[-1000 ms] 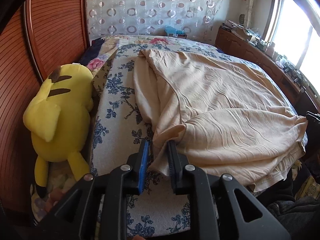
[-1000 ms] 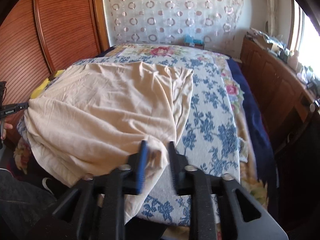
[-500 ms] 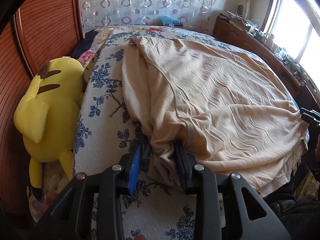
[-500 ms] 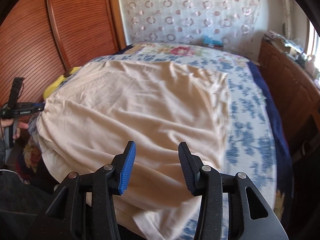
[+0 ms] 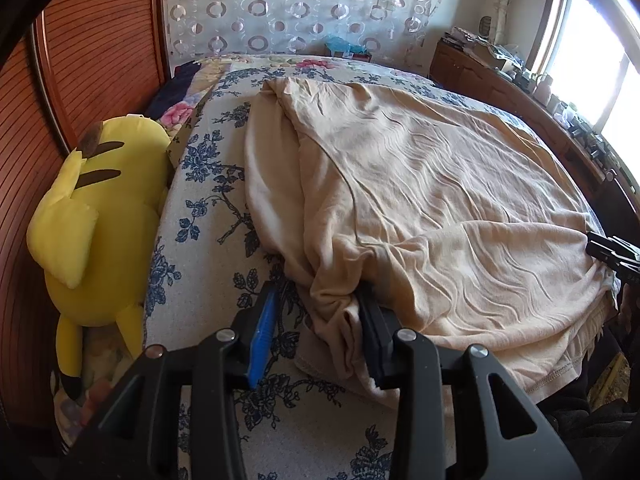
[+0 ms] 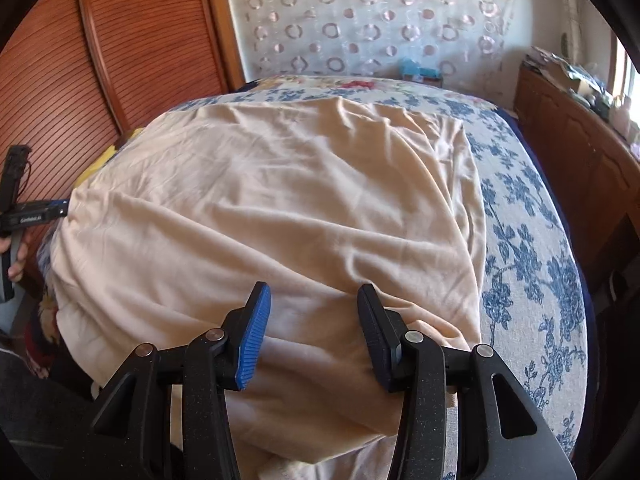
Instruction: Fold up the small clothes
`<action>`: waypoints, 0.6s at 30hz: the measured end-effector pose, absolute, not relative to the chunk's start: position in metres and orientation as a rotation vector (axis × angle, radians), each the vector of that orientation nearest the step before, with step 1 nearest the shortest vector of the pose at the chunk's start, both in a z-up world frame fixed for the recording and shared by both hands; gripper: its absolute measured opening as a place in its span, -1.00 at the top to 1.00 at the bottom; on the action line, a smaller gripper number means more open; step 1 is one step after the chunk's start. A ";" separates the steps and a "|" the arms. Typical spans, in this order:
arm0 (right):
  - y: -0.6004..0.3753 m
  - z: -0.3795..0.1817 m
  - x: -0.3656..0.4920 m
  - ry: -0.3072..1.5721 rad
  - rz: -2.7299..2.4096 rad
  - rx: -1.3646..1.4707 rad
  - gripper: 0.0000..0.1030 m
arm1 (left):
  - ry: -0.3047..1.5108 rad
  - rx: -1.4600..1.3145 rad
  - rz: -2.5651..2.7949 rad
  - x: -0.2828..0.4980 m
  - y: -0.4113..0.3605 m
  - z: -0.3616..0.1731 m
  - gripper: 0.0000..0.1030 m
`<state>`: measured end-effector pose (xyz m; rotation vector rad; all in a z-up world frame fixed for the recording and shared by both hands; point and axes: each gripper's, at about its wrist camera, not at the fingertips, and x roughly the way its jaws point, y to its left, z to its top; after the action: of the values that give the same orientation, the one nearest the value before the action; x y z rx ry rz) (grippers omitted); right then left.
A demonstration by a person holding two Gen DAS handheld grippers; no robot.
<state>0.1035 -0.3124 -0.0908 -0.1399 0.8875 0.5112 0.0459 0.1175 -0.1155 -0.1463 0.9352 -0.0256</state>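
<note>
A large beige garment (image 5: 420,184) lies spread over the bed, its left side folded in on itself. My left gripper (image 5: 318,296) sits at the near left corner with its jaws opening. A bunched fold of the cloth lies between them against the right finger, clear of the blue pad (image 5: 264,328). In the right wrist view the beige garment (image 6: 280,200) fills the bed. My right gripper (image 6: 314,290) hovers open just over its near edge, with nothing pinched. Each gripper also shows at the other view's edge: left gripper (image 6: 40,212), right gripper (image 5: 612,248).
The bed has a blue-flowered cover (image 5: 200,240). A yellow plush toy (image 5: 100,208) lies along its left side against a ribbed wooden wardrobe (image 5: 92,40). A cluttered wooden sideboard (image 6: 580,152) runs along the right under a window. A hand (image 6: 16,256) grips the left tool.
Both grippers' jaws have spread and let go of the cloth corners they pinched. The right gripper has shifted over the garment and sunk closer to it. The left has barely moved.
</note>
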 end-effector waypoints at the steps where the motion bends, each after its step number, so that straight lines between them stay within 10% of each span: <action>1: -0.312 -0.093 0.103 0.884 0.512 -0.144 0.09 | 0.934 -0.147 -0.024 0.046 0.117 -0.116 0.29; 16: -0.301 -0.102 0.086 0.764 0.479 -0.207 -0.20 | 0.907 -0.154 -0.053 0.044 0.115 -0.116 0.30; 18: -0.303 -0.103 0.086 0.762 0.481 -0.202 -0.20 | 0.900 -0.167 -0.107 0.045 0.112 -0.116 0.64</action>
<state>0.0857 -0.3026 -0.1026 -0.2019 0.7625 0.4814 0.0451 0.1121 -0.1162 -0.1670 0.9001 -0.1067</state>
